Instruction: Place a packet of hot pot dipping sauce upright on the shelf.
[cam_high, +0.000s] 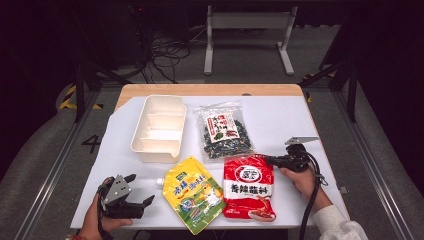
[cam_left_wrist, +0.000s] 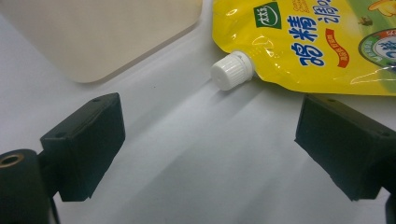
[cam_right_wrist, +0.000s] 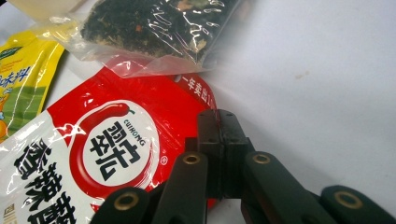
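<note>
I am clamping my right gripper (cam_right_wrist: 219, 135) on the red pouch (cam_high: 248, 186) edge; left gripper (cam_left_wrist: 210, 149) is hovering apart near the yellow pouch (cam_left_wrist: 317, 42); tray (cam_high: 159, 129) is sitting empty.

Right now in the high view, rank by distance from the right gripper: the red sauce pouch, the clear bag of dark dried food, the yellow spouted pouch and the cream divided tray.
1. Red sauce pouch, its top corner at the right gripper.
2. Clear bag of dark dried food, just beyond, toward the table's far side.
3. Yellow spouted pouch, left of the red one.
4. Cream divided tray, far left.
</note>
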